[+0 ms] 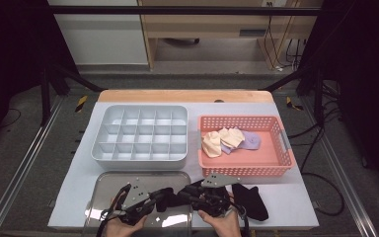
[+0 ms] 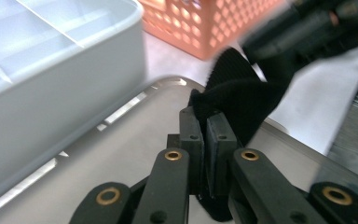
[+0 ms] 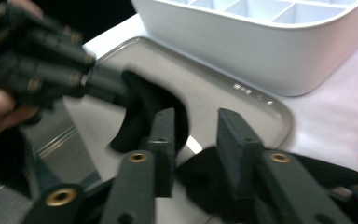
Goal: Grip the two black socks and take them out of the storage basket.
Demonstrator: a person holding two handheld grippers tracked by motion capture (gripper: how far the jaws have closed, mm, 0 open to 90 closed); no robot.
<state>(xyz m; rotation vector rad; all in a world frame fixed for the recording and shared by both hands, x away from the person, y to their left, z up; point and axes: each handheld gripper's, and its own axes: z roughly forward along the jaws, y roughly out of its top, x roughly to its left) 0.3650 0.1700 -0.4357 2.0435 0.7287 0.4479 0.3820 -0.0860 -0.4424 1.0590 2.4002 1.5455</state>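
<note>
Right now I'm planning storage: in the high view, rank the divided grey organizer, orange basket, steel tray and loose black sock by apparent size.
1. divided grey organizer
2. orange basket, nearly equal; unsure
3. steel tray, partly covered by grippers
4. loose black sock

txt: none legible | labels/brands: none | nums/signs: none

A lab recording bay — not a home.

A white-topped table [image 1: 286, 197] sits inside a black metal frame [image 1: 177, 10] that crosses the top of the frame, with dark curtains at both sides, loose cables [image 1: 321, 143] on grey carpet at right, and a bare wooden bench [image 1: 202, 29] beyond — upper centre.
</note>
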